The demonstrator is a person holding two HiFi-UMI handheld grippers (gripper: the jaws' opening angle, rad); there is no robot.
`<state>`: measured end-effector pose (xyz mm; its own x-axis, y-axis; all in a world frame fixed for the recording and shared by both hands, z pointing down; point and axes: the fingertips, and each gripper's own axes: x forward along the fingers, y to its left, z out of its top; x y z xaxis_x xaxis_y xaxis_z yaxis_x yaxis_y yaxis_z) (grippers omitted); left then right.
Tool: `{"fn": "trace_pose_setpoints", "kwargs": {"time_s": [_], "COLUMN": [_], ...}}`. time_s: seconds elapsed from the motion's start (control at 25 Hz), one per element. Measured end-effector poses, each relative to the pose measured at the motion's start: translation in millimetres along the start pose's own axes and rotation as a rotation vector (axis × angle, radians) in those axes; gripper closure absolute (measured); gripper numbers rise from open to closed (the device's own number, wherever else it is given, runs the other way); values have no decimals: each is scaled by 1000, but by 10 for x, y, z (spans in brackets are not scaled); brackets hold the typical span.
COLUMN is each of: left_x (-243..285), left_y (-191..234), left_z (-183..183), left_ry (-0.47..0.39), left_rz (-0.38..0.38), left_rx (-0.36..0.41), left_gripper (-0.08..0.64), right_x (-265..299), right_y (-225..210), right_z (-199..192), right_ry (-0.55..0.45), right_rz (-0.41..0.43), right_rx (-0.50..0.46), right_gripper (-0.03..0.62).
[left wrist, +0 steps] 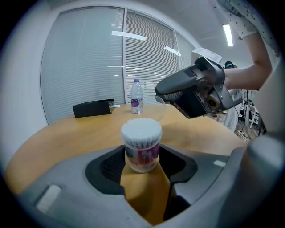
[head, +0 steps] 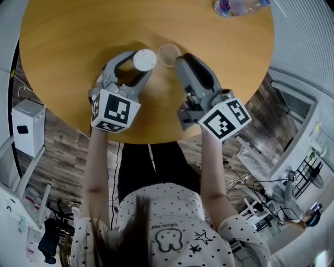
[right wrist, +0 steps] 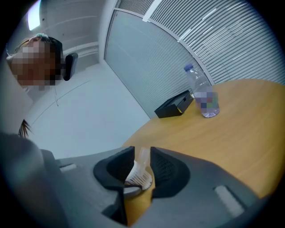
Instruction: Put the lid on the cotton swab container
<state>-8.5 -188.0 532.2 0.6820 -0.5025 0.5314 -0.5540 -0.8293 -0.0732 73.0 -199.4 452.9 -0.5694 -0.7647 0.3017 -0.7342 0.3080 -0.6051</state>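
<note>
An open cotton swab container (head: 144,60), packed with white swab tips and wearing a pink label, sits between the pads of my left gripper (head: 142,63), which is shut on it. In the left gripper view the container (left wrist: 141,144) stands upright in the left gripper (left wrist: 141,161). Just right of it my right gripper (head: 175,58) is shut on the clear round lid (head: 168,54), holding it by its edge a little above the table. The right gripper view shows the lid (right wrist: 140,174) edge-on, barcode sticker visible, in the right gripper (right wrist: 141,167). Lid (left wrist: 159,110) and container are apart.
The round wooden table (head: 68,41) holds a water bottle (head: 235,6) at its far right and a black box (left wrist: 93,107) at the far side. The bottle (right wrist: 205,98) and box (right wrist: 174,104) stand well beyond the grippers. A white unit (head: 26,125) stands on the floor at left.
</note>
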Motion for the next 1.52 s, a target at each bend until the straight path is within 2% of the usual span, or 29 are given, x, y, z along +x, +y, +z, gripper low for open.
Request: {"fn": "trace_pose_setpoints", "kwargs": {"time_s": [0.28, 0.48, 0.72, 0.88, 1.2, 1.28, 1.4, 1.52], "left_x": [11, 10, -24, -30, 26, 26, 11, -1], "left_y": [-4, -3, 16, 16, -7, -9, -7, -6], "left_z": [1, 21, -20, -15, 18, 16, 6, 3], "left_ry": [1, 0, -1, -3, -3, -3, -4, -6], "left_rz": [-3, -4, -4, -6, -12, -13, -14, -14], "left_rx": [-2, -4, -6, -7, -10, -10, -11, -11], "left_gripper": [308, 308, 310, 310, 310, 310, 310, 310], "right_x": [16, 48, 132, 161, 193, 213, 255, 292], "right_y": [-84, -29, 289, 416, 490, 518, 564, 631], "right_z": [-20, -45, -139, -168, -188, -205, -240, -261], "right_ry": [-17, -11, 46, 66, 102, 115, 136, 147], "right_rz": [0, 46, 115, 140, 170, 163, 143, 159], "right_rx": [70, 113, -1, -36, -96, -144, -240, -262], "right_gripper": [476, 488, 500, 499, 474, 446, 445, 445]}}
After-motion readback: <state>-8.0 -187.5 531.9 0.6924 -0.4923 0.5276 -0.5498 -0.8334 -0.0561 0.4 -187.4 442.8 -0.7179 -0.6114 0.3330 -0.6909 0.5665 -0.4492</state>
